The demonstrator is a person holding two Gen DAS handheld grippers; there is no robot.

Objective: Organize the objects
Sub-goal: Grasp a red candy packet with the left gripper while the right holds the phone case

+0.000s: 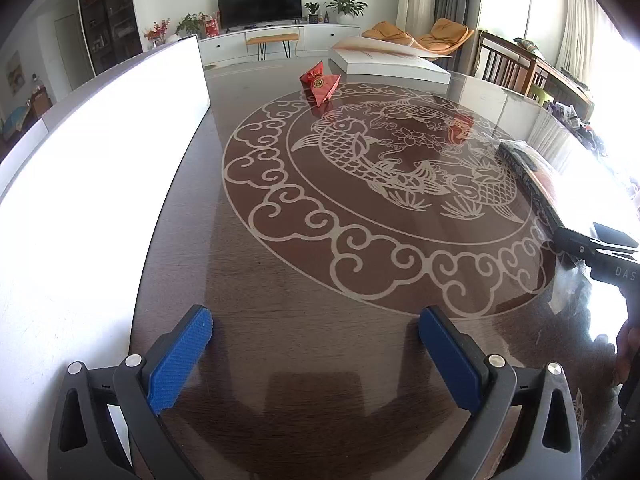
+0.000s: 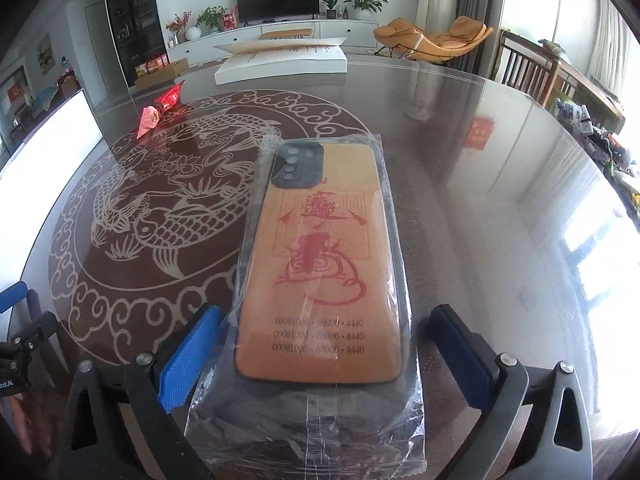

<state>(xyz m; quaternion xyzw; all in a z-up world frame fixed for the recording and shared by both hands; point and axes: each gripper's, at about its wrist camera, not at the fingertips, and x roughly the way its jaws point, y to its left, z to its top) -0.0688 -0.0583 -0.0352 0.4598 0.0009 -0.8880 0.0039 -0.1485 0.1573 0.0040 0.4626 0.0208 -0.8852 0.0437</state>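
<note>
An orange phone case (image 2: 320, 264) with a red print, sealed in a clear plastic bag, lies flat on the glass-topped table (image 2: 480, 160). My right gripper (image 2: 324, 312) is open and straddles its near end. The blue pads stand on either side of it; the left pad is right at the bag's edge and the right pad is clear of it. In the left wrist view the same phone case (image 1: 532, 176) lies at the right edge, with the right gripper (image 1: 592, 248) behind it. My left gripper (image 1: 316, 344) is open over bare table with nothing between its pads.
A red pouch (image 1: 320, 82) stands at the far side of the fish pattern. Behind it lies a flat white box (image 1: 388, 62) with its lid raised. A large white panel (image 1: 100, 160) runs along the table's left side. Wooden chairs (image 2: 532, 72) stand at the far right.
</note>
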